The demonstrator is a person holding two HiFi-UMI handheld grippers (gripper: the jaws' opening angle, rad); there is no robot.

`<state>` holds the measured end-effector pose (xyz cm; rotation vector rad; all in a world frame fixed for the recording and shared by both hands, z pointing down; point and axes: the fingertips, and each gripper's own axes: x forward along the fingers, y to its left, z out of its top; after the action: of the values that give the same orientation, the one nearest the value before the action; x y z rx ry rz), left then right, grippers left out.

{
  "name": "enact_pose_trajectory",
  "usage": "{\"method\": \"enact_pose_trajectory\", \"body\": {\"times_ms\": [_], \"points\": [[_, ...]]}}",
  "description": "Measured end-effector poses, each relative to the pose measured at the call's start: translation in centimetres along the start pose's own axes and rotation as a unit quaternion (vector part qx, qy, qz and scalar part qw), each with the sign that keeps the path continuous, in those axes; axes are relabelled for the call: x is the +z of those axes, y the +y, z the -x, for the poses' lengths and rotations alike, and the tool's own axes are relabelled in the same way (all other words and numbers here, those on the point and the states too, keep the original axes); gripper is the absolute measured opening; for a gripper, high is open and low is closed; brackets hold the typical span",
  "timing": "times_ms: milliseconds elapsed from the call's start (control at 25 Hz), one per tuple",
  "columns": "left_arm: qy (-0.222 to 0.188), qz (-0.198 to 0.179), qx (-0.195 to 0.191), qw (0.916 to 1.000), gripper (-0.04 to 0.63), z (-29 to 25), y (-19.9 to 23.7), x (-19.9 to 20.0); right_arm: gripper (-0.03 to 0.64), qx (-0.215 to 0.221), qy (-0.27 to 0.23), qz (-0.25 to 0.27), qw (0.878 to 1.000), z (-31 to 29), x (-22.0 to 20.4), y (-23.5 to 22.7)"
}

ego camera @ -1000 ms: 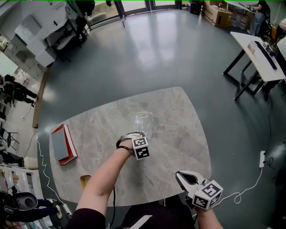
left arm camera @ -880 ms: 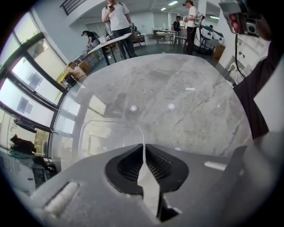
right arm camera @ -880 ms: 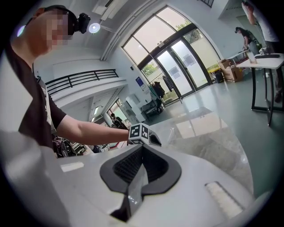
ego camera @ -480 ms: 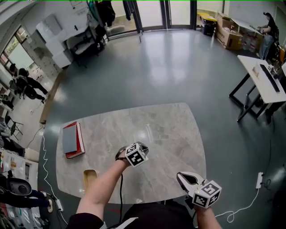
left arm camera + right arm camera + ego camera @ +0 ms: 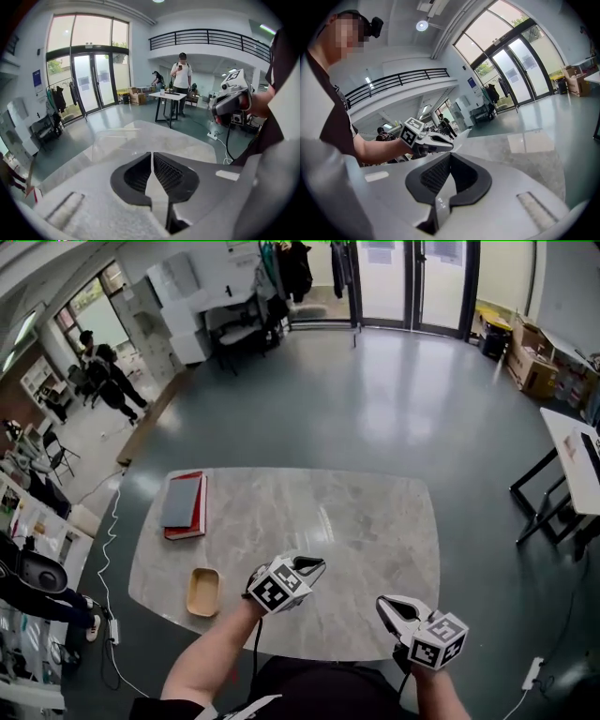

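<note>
My left gripper (image 5: 316,565) hangs over the near edge of the marble table (image 5: 375,521), shut on the wall of a clear plastic container (image 5: 117,140). In the left gripper view the container juts out ahead of the jaws (image 5: 151,154), lifted off the table. In the head view it is too transparent to make out. My right gripper (image 5: 384,603) is shut and empty, off the table's near right edge, about a hand's width right of the left one. The right gripper view (image 5: 450,157) looks across at the left gripper (image 5: 446,145).
A grey book on a red book (image 5: 183,505) lies at the table's left end. A small wooden tray (image 5: 202,592) sits near its front left edge. A white desk (image 5: 577,456) stands at the right, cardboard boxes (image 5: 530,367) behind it. A person (image 5: 182,75) stands by a far table.
The left gripper has drawn back toward me and tilted up from the tabletop, taking the clear container with it. The right gripper has kept its place, shut.
</note>
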<state>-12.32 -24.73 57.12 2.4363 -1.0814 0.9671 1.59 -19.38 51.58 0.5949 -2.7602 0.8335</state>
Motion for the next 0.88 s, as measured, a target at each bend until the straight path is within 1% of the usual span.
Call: {"method": "enact_pose_trajectory", "body": {"times_ms": [200,480,720,880], "points": [[-0.059,0.033,0.021,0.9975,0.018,5.7,-0.5,0.6,0.003,0.014,-0.004,0.008,1.0,-1.8,0.9,1.8],[-0.129,0.061,0.05,0.9884,0.018,12.8,-0.4,1.1,0.002,0.017,-0.022,0.016,0.999,-4.7,2.4,3.4],[-0.179,0.102,0.08,0.9753,0.018,18.9,1.3,-0.6,0.002,0.022,-0.041,0.03,0.998,-8.4,4.2,5.7],[-0.211,0.112,0.107,0.9653,0.02,22.3,2.6,-0.9,0.002,0.028,-0.051,0.05,0.997,-9.6,5.5,7.6]]}}
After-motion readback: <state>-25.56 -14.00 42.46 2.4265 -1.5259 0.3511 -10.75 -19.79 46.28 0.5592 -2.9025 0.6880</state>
